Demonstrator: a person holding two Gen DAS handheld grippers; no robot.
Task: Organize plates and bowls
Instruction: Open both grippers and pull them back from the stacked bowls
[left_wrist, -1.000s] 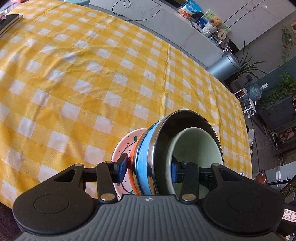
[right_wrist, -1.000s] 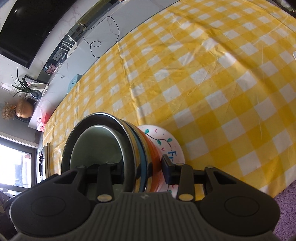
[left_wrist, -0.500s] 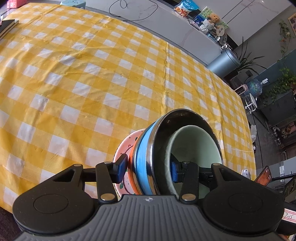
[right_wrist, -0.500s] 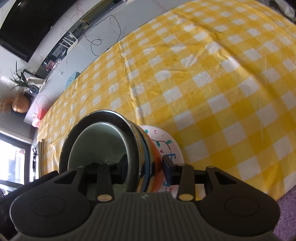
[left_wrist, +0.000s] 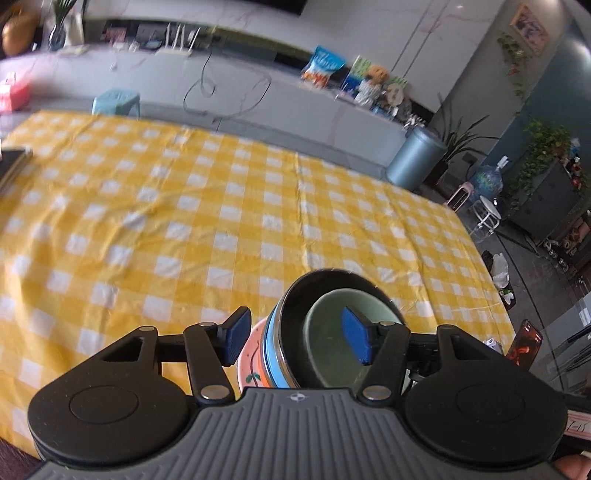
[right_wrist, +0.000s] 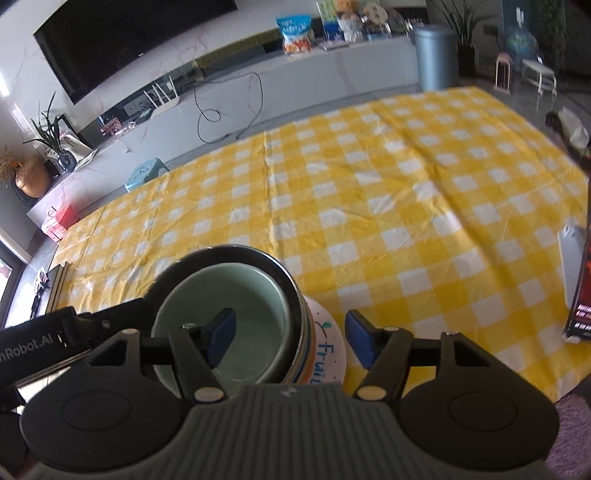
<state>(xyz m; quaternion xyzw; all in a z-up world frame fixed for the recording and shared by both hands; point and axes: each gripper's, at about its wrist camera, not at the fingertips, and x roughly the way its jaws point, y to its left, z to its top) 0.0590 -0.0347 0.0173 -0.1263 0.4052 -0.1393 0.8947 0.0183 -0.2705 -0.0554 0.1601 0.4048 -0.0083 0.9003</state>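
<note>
A stack of dishes stands near the table's front edge: a pale green bowl (left_wrist: 328, 354) (right_wrist: 243, 317) nested in a steel bowl (left_wrist: 295, 299) (right_wrist: 221, 256) with a blue band, on an orange layer and a pink-and-white plate (left_wrist: 251, 365) (right_wrist: 328, 347). My left gripper (left_wrist: 297, 339) is open, its pads spread on either side of the stack's rims and apart from them. My right gripper (right_wrist: 290, 338) is open too, one pad inside the green bowl and one over the plate.
The yellow checked tablecloth (left_wrist: 184, 221) covers the table. A phone (right_wrist: 570, 266) and a dark box (right_wrist: 583, 295) lie at the right edge. A dark flat object (left_wrist: 13, 158) sits at the far left. A grey cabinet (right_wrist: 295, 85) and bin (left_wrist: 417, 158) stand beyond.
Both grippers have opened and let go of the stack. Both cameras have tilted up, so more of the room shows.
</note>
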